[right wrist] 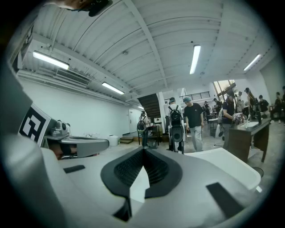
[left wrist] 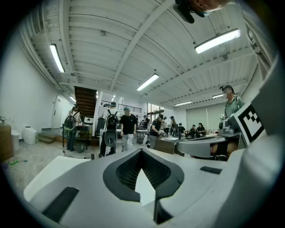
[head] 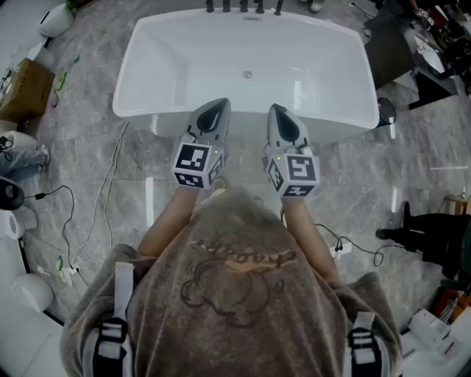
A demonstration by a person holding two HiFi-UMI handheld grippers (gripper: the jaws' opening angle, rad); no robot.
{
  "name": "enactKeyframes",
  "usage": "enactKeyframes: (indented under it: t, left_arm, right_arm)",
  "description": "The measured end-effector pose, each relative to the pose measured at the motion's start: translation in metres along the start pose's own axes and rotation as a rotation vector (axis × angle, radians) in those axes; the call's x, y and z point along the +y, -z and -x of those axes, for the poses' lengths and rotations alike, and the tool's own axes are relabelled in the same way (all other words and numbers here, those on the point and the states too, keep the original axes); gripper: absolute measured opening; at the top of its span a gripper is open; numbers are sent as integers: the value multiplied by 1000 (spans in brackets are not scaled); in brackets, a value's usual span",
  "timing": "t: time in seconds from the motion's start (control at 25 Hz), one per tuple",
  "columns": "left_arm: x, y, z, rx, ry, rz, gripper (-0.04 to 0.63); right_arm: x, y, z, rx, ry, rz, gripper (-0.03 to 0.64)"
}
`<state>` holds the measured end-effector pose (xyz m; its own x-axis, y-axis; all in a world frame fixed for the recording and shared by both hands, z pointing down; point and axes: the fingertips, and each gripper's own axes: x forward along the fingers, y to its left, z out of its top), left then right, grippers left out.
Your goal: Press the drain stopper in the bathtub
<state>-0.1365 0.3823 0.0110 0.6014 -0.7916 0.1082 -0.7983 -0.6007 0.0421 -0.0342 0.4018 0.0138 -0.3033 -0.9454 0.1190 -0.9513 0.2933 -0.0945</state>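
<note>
A white freestanding bathtub (head: 147,66) fills the top of the head view. Its small round metal drain stopper (head: 248,74) sits on the tub floor near the middle. My left gripper (head: 218,107) and right gripper (head: 277,111) are held side by side over the tub's near rim, tips pointing toward the tub, well short of the stopper. Both are shut with nothing between the jaws. In the left gripper view the left gripper (left wrist: 141,151) has its black pads meeting at the tip. The right gripper (right wrist: 143,149) looks the same in the right gripper view. Neither gripper view shows the stopper.
Dark tap fittings (head: 243,6) line the tub's far rim. Cables (head: 96,213) trail over the marble floor at left, with a cardboard box (head: 26,88) beyond. A dark stand (head: 419,228) is at right. Several people (left wrist: 128,129) stand in the room behind.
</note>
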Motion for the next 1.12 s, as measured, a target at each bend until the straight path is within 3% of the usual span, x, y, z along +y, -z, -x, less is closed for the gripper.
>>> enactKeyframes:
  t: [0.64,1.12]
  left_arm:
    - [10,1,2,8,7,-7,3]
    - [38,-9,-6,-6,92,-39,3]
  right_arm:
    - [7,-1,-5,-9,-8,-23,-2]
    - [22,1,-25,-23,51,-20,-2]
